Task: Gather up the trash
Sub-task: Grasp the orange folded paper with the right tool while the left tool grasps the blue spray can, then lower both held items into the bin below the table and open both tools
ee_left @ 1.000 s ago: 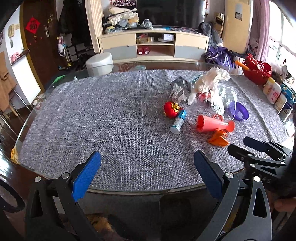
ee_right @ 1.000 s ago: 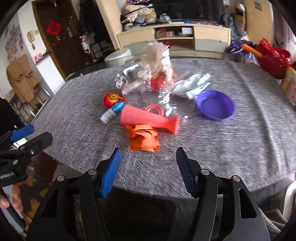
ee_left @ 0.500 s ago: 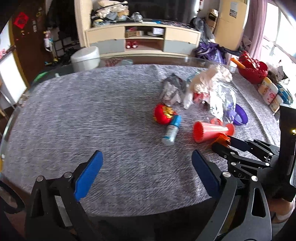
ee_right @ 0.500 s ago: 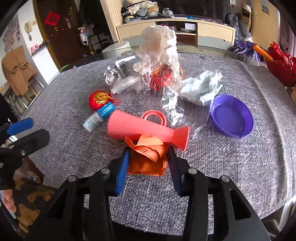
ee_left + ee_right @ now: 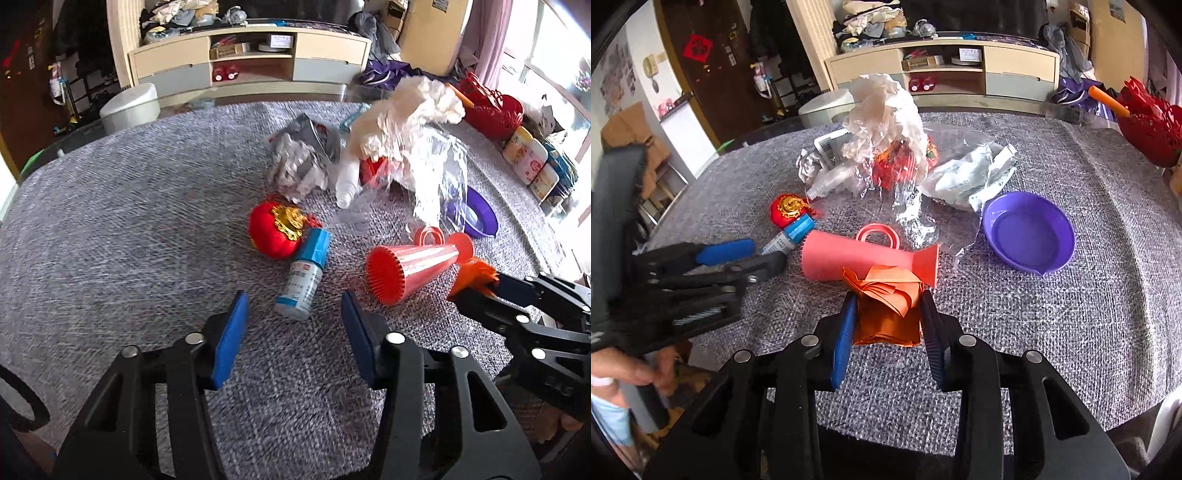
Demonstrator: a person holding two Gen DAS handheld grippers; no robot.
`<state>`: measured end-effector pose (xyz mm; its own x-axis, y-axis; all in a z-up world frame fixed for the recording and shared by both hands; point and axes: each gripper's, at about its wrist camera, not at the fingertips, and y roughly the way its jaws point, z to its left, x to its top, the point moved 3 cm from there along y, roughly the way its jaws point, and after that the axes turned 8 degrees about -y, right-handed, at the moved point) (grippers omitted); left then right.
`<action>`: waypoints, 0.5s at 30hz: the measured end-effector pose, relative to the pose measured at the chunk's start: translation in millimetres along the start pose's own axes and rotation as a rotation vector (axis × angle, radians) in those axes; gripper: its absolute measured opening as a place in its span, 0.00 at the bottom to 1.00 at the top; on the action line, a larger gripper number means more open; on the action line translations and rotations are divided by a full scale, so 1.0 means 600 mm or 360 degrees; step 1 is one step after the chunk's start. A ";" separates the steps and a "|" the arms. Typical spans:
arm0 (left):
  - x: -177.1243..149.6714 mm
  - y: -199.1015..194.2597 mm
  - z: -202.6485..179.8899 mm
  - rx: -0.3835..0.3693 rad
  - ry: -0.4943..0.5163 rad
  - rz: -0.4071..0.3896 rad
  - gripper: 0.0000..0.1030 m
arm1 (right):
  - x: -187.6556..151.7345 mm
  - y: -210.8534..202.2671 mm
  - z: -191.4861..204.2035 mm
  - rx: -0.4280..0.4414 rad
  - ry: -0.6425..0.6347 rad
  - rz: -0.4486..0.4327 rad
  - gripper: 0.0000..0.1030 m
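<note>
My right gripper [image 5: 888,314] is shut on a folded orange paper [image 5: 888,306], which lies against a pink cone-shaped cup [image 5: 864,258] on its side. My left gripper [image 5: 293,321] is open, its fingers either side of the near end of a small white bottle with a blue cap [image 5: 304,275]. A red lantern ornament [image 5: 275,232] lies just beyond the bottle. Crumpled grey paper [image 5: 295,162], a white plastic bag heap [image 5: 402,122] and clear film [image 5: 912,206] lie further back. The right gripper also shows in the left wrist view [image 5: 480,286].
A purple bowl [image 5: 1028,230] sits right of the cup. A grey cloth covers the table [image 5: 129,221]. A red basket [image 5: 1145,125] and several jars [image 5: 528,158] stand at the right edge. A cabinet [image 5: 251,70] stands behind.
The right gripper has closed on the orange paper. The left gripper has moved forward over the table to the small bottle and narrowed its opening.
</note>
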<state>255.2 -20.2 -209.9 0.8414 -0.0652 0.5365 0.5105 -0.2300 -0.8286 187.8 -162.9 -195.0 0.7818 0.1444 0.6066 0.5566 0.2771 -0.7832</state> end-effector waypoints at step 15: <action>-0.032 -0.044 -0.001 -0.0005 -0.0022 -0.0028 0.17 | -0.039 -0.029 0.015 -0.0004 0.0011 -0.0004 0.35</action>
<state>225.7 -13.6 -198.1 0.8348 -0.0479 0.5485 0.5245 -0.2338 -0.8187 157.7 -162.7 -194.3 0.7822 0.1371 0.6078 0.5594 0.2749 -0.7820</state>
